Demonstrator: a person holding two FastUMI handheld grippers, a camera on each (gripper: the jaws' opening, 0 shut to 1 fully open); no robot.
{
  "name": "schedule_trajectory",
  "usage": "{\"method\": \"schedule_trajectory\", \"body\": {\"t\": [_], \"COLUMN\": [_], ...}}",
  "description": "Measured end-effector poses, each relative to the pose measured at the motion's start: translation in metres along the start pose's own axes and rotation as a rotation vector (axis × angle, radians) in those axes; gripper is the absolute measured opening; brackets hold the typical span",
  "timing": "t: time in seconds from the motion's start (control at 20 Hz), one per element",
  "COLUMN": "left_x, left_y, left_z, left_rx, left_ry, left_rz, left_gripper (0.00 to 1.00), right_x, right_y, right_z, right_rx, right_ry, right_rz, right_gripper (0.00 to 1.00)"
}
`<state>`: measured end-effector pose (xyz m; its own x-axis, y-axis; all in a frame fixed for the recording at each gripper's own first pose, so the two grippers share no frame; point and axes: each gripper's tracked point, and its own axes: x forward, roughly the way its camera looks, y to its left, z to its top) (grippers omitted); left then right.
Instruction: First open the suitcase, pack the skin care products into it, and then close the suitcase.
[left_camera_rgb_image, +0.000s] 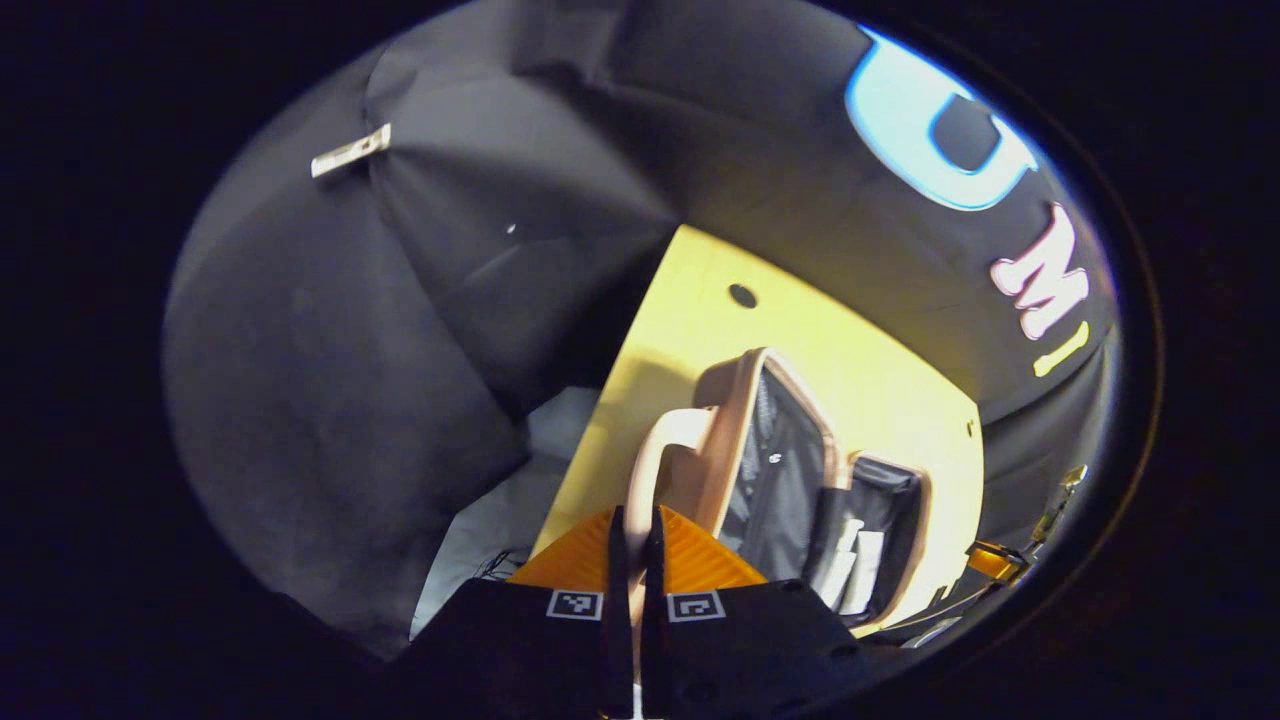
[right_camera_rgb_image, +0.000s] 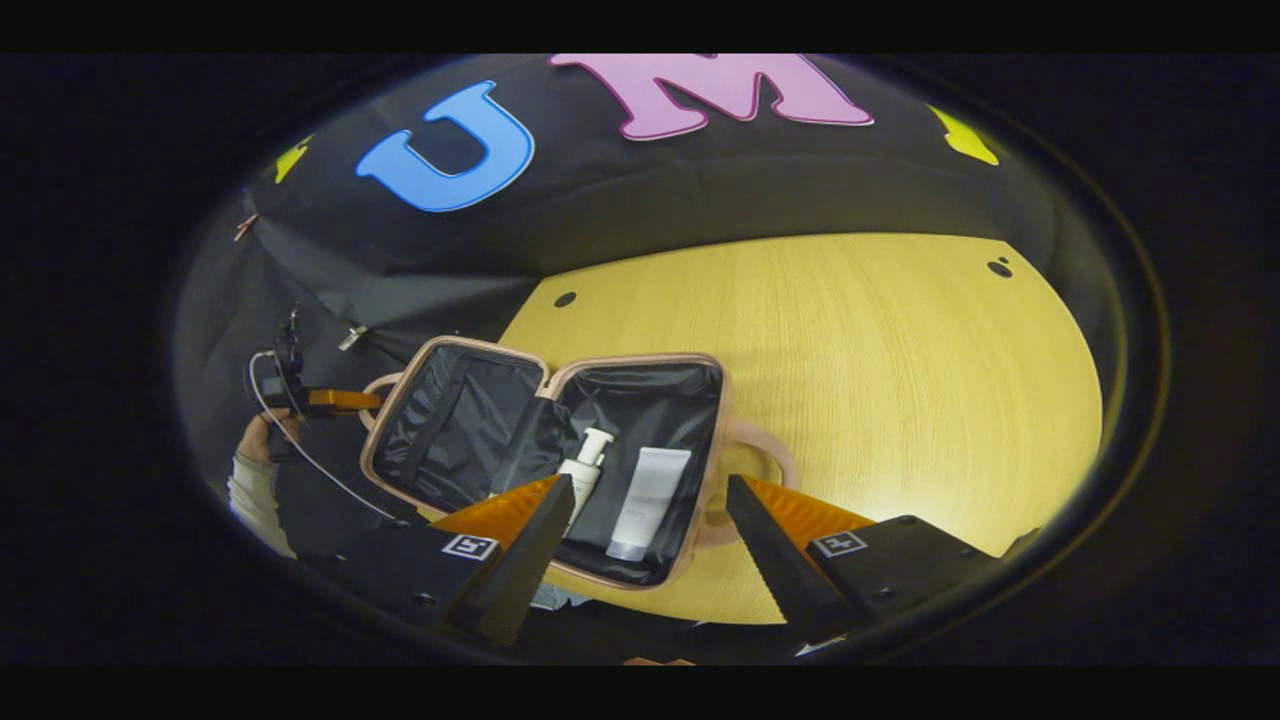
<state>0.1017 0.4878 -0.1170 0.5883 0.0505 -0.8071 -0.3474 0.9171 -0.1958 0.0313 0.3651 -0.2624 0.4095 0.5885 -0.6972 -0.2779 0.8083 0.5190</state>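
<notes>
Two products packed; your left gripper pinches the lid handle at 12 o'clock, right gripper wide; a slip could drop the lid.

In the right gripper view the suitcase lies open on the worktop, toward its left edge, with its 2 halves side by side. The pump bottle and the tube lie next to each other in the right half, the bottle left of the tube. The left half holds nothing visible. 1 handle juts from the right half's outer side. The left gripper sits at the left half's outer edge, beyond the worktop's left edge, with a hand behind it. The booth wall stands behind the worktop.
</notes>
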Motion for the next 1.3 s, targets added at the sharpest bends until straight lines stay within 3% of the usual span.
{"method": "schedule_trajectory", "body": {"t": [0.25,0.65,0.7,0.75,0.85,0.9,0.95,1.0,1.25,1.3], "left_x": [-0.063,-0.081,-0.075,-0.067,-0.037,-0.016,0.003,0.024,0.096,0.106], "left_y": [-0.106,-0.295,-0.320,-0.344,-0.384,-0.396,-0.403,-0.413,-0.441,-0.442], "left_z": [0.010,-0.043,-0.056,-0.072,-0.110,-0.126,-0.141,-0.155,-0.218,-0.228], "left_rx": [0.099,0.253,0.268,0.273,0.286,0.305,0.331,0.363,0.415,0.405], "left_ry": [-0.071,-0.127,-0.119,-0.100,-0.035,-0.013,0.009,0.020,0.101,0.123], "left_rz": [-0.117,-0.284,-0.317,-0.351,-0.394,-0.391,-0.373,-0.360,-0.310,-0.293], "left_gripper": [0.09,0.09,0.09,0.08,0.09,0.08,0.09,0.08,0.09,0.09], "right_x": [-0.038,-0.128,-0.135,-0.142,-0.156,-0.165,-0.175,-0.185,-0.230,-0.239], "right_y": [-0.020,-0.107,-0.116,-0.122,-0.135,-0.144,-0.155,-0.164,-0.210,-0.217], "right_z": [0.004,-0.006,-0.008,-0.010,-0.014,-0.015,-0.016,-0.015,-0.020,-0.019], "right_rx": [-0.023,-0.132,-0.115,-0.089,-0.050,-0.050,-0.057,-0.068,-0.110,-0.119], "right_ry": [-0.058,-0.128,-0.140,-0.145,-0.164,-0.170,-0.185,-0.198,-0.216,-0.223], "right_rz": [0.015,-0.085,-0.089,-0.089,-0.082,-0.091,-0.107,-0.122,-0.187,-0.189], "right_gripper": [0.97,0.97,0.87,0.97,0.97,0.97,0.87,0.97,0.97,0.87]}}
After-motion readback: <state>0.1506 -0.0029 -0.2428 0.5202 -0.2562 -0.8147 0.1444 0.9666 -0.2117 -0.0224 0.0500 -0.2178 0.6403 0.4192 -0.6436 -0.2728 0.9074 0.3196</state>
